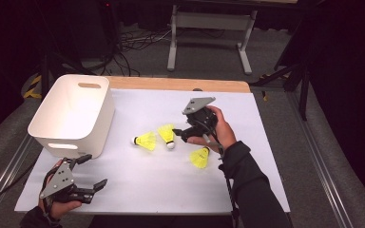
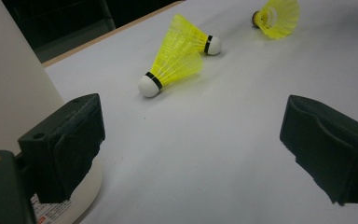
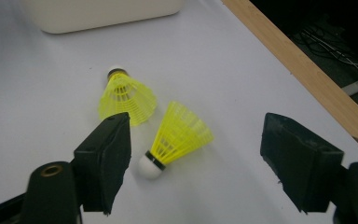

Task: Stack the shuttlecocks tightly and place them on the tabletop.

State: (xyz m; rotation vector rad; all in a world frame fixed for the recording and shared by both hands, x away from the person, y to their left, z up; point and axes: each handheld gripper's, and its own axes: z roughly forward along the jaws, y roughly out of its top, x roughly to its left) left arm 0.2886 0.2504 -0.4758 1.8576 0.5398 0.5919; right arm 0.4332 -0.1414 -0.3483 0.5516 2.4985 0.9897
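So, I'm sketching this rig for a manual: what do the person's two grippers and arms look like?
Each hand holds a black gripper with two blocky black jaws and a grey three-cornered plate on top. The left gripper has its plate dotted with small holes; the right gripper has a plate too, and a dark cable trails along the arm. The sleeves are dark.

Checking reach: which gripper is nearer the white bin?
Left. The left gripper sits just below the white bin's front corner; the right gripper is across the table, over the yellow shuttlecocks.
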